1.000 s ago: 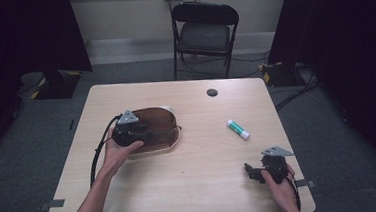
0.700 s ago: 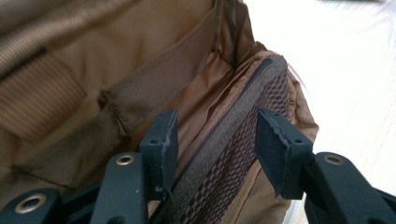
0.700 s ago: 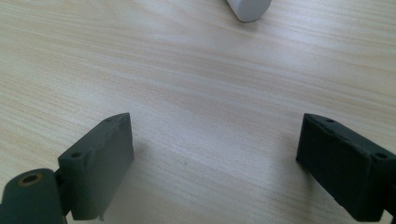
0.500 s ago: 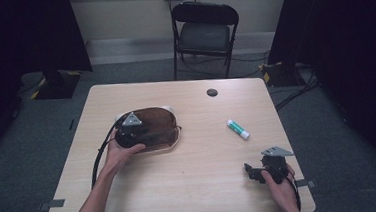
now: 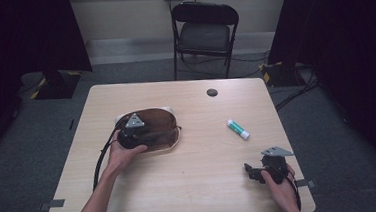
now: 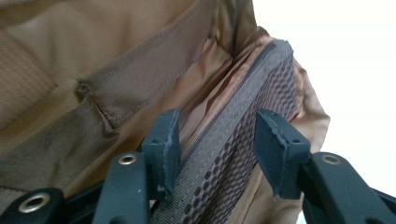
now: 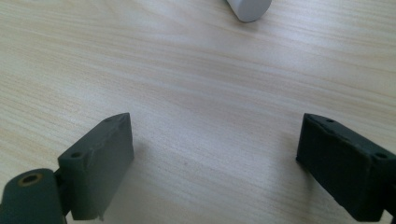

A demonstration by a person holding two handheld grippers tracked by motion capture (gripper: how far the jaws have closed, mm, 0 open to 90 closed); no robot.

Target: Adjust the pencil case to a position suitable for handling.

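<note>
Dark curtains flank a light wooden surface [image 5: 191, 186], with a folding chair [image 5: 205, 34] standing beyond its far edge against a pale wall. On the left half of the surface lies a brown pouch [image 5: 160, 130], flat, with its zipped opening turned toward the right. The left gripper [image 6: 217, 140] is set over the pouch's near-left part, and its jaws are spread on either side of the zipper edge [image 6: 233, 140]: one jaw sits inside against the lining, the other outside the mesh-textured band, neither yet pressed on the fabric. Judged from this placement, the gripper is positioned to take the rim and hold the mouth open or steady. What shows of the pouch interior is tan lining and a stitched inner band [image 6: 116, 88]; no contents are visible there, though the deeper part is hidden. A white and green glue stick [image 5: 238, 129] lies on its side on the right half, well apart from the pouch. The right gripper [image 5: 261, 172] rests low at the near right corner, jaws spread wide over bare wood and holding nothing, the white end of the glue stick visible ahead of them. A small dark disc [image 5: 211, 92] sits near the far edge.
</note>
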